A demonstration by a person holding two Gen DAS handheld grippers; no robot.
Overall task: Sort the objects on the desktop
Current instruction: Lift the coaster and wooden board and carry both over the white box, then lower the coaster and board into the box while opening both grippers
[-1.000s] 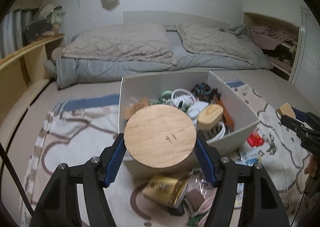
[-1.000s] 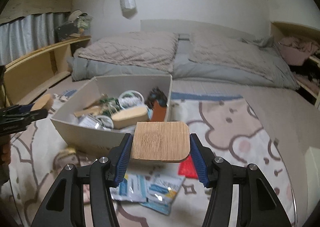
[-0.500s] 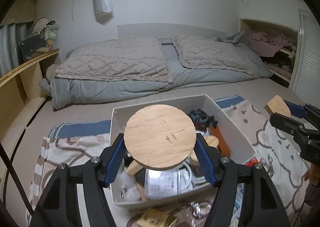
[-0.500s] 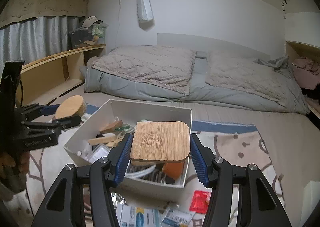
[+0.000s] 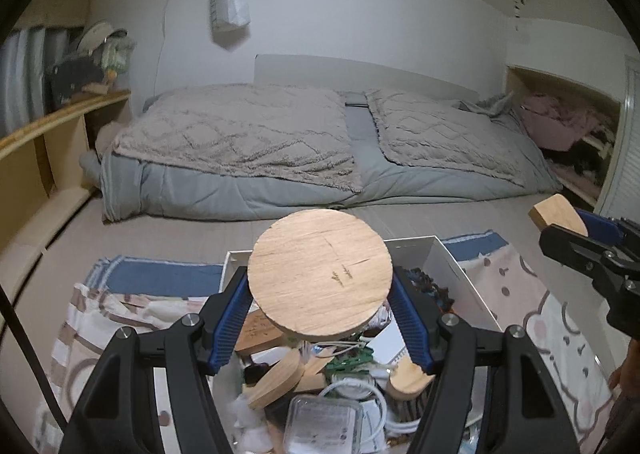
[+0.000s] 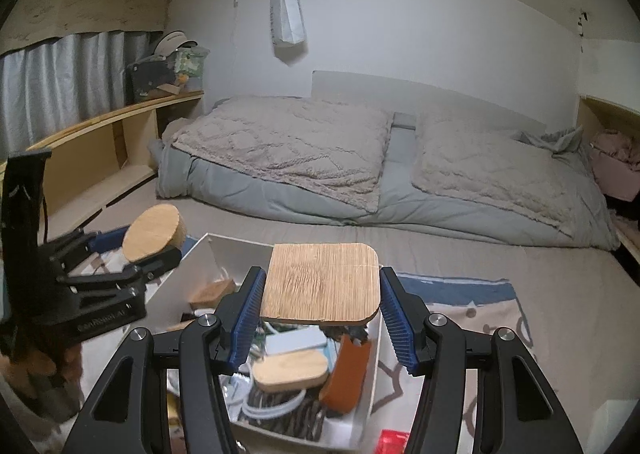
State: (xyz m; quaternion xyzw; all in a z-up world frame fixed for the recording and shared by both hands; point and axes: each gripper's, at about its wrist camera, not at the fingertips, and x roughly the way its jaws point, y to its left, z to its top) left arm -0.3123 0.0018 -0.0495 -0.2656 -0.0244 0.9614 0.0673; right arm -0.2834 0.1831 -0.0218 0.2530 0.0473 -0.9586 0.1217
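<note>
Both grippers angle downward, side by side. Left gripper (image 5: 319, 316) has its blue pads clamped on something, right gripper (image 6: 320, 320) same deal, each pinching from both sides.

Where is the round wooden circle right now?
In the left wrist view, the round wooden disc sits clamped in the left claw, held above the cluttered white box.

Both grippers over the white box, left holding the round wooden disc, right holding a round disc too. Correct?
Not quite. The right gripper holds a square wooden piece with rounded corners, as the right wrist view shows. The rest stands: the left gripper holds the round wooden disc, both over the white box.
</note>
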